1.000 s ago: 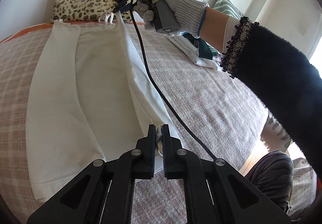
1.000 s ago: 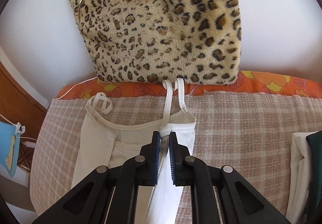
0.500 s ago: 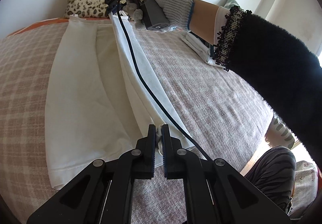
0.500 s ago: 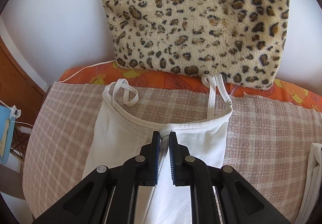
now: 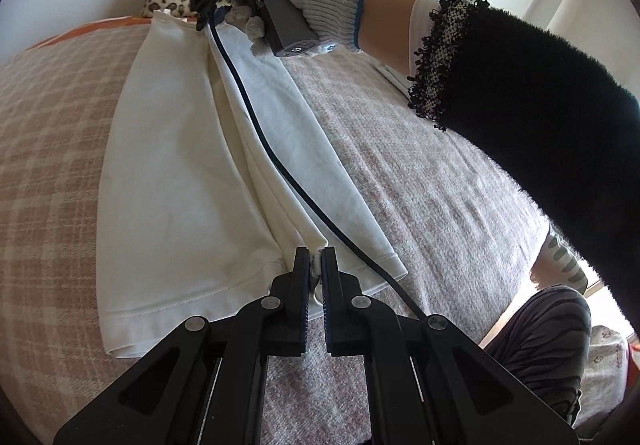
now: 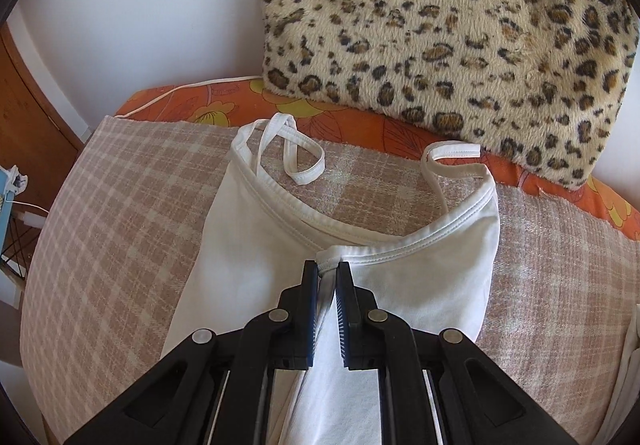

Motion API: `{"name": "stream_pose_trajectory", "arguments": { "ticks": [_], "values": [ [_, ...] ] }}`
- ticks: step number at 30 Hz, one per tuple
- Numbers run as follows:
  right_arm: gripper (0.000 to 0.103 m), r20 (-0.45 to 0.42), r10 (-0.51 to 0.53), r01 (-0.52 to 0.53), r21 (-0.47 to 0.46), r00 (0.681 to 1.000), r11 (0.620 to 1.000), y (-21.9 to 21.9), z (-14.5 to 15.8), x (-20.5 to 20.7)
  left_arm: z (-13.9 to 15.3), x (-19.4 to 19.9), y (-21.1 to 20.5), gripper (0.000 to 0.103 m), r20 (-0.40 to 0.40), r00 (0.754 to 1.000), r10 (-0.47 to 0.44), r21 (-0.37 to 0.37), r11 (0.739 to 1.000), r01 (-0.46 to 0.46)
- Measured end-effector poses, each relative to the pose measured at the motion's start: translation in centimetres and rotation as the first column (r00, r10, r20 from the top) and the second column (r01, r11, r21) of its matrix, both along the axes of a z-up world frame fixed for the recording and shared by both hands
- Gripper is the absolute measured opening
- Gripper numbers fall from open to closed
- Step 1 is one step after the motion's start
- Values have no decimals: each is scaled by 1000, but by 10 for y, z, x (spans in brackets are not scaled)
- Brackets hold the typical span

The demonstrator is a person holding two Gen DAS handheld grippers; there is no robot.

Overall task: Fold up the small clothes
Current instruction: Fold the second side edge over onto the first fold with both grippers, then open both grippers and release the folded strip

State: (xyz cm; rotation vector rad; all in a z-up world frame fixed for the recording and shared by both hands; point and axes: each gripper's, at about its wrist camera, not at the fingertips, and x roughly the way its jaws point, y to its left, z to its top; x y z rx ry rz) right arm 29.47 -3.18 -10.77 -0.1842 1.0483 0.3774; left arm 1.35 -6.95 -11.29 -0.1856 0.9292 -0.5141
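White camisole [image 5: 180, 181] spread lengthwise on the checked pink-beige blanket [image 5: 48, 149], hem end near, strap end far. Pinched at both ends along one long raised crease. Down at the hem, left gripper [image 5: 316, 265] clamped tight on a bunched bit of the camisole's bottom edge, cloth showing white between the two black fingers. Up at the top, right gripper [image 6: 328, 272] clenched on the neckline binding, a small pucker of trim squeezed between the blue-lined pads. From the left wrist view, gloved right hand [image 5: 296, 1] wrapped round the grey handle of that far gripper, black fuzzy sleeve [image 5: 532, 117] filling the right side. Black cable [image 5: 280, 165] trailing from the far gripper down along the crease, lying on the fabric. Right half of the camisole doubled over toward the centre line, its side edge running beside the cable; left half flat on the blanket. From the right wrist view, two thin shoulder straps [image 6: 296, 161] looped loose on the blanket just past the neckline, the right one touching the orange floral sheet [image 6: 208, 105]. Leopard-print cushion [image 6: 460, 25] propped against the white wall behind. Sliver of other folded white cloth [image 6: 630, 357] at the far right edge
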Motion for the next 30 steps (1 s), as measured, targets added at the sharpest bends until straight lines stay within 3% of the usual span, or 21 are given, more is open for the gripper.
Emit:
{"name": "stream_pose_trajectory", "arguments": {
  "ticks": [2, 3, 4, 6, 12, 15, 19, 22, 27, 30],
  "values": [
    [21, -12, 6, -6, 10, 1000, 1000, -1, 0, 1, -1, 0, 1, 4, -24, 1000, -6, -12, 1000, 5],
    [40, -8, 2, -1, 23, 1000, 1000, -3, 2, 1, -1, 1, 2, 7, -32, 999, 4, -3, 1000, -4],
    [45, 2, -2, 2, 47, 1000, 999, -7, 6, -2, -1, 1, 3, 9, -38, 999, 11, 5, 1000, -11],
    [43, 10, -1, 0, 97, 1000, 995, -18, 17, -9, 2, -1, 5, 14, -38, 999, 10, 11, 1000, -9],
    [43, 36, -45, 35, 239, 998, 970, -79, 51, -50, 22, -21, 17, 15, 28, 1000, 0, 12, 1000, -1],
    [43, 21, -80, 70, 297, 997, 952, -114, 57, -87, 26, -28, 31, 23, 10, 1000, 17, -37, 999, -16],
    [43, 26, -91, 79, 295, 996, 952, -146, 55, -149, 28, -32, 48, 24, -2, 998, 56, -46, 997, -56],
    [43, 6, -77, 72, 297, 997, 952, -160, 36, -197, 31, -27, 63, 24, 19, 994, 105, -22, 994, -104],
    [43, -69, -51, 70, 310, 996, 948, -163, -16, -259, 21, -15, 89, 24, -28, 983, 181, -21, 983, -181],
    [43, -50, -38, 51, 278, 998, 959, -154, -41, -292, 9, -6, 96, 26, -72, 980, 184, -4, 983, -185]
  ]
}}
